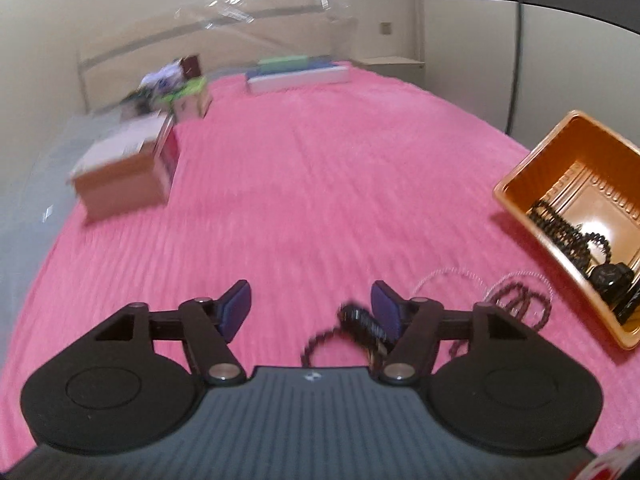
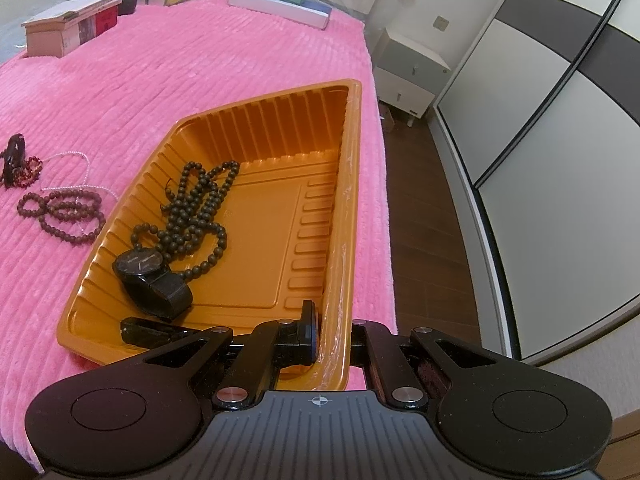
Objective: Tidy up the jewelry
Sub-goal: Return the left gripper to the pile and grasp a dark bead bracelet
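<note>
In the left wrist view, my left gripper [image 1: 312, 304] is open just above the pink blanket. A blurred black piece [image 1: 360, 320] with a dark red bead strand [image 1: 320, 340] lies beside its right finger, and the pads do not press on it. A brown bead bracelet [image 1: 520, 304] and a pale bead strand [image 1: 452, 276] lie further right. My right gripper [image 2: 334, 340] is shut on the near right wall of the orange tray [image 2: 352, 160]. Inside the tray are a black bead necklace [image 2: 200, 208], a black watch [image 2: 152, 280] and a black bar-shaped piece [image 2: 152, 332].
The pink blanket [image 2: 180, 60] covers a bed. Boxes [image 2: 68, 28] and flat books [image 2: 280, 4] sit at its far end. The orange tray [image 1: 520, 184] stands near the bed's right edge, with a wood floor, a nightstand [image 2: 408, 76] and wardrobe doors beyond.
</note>
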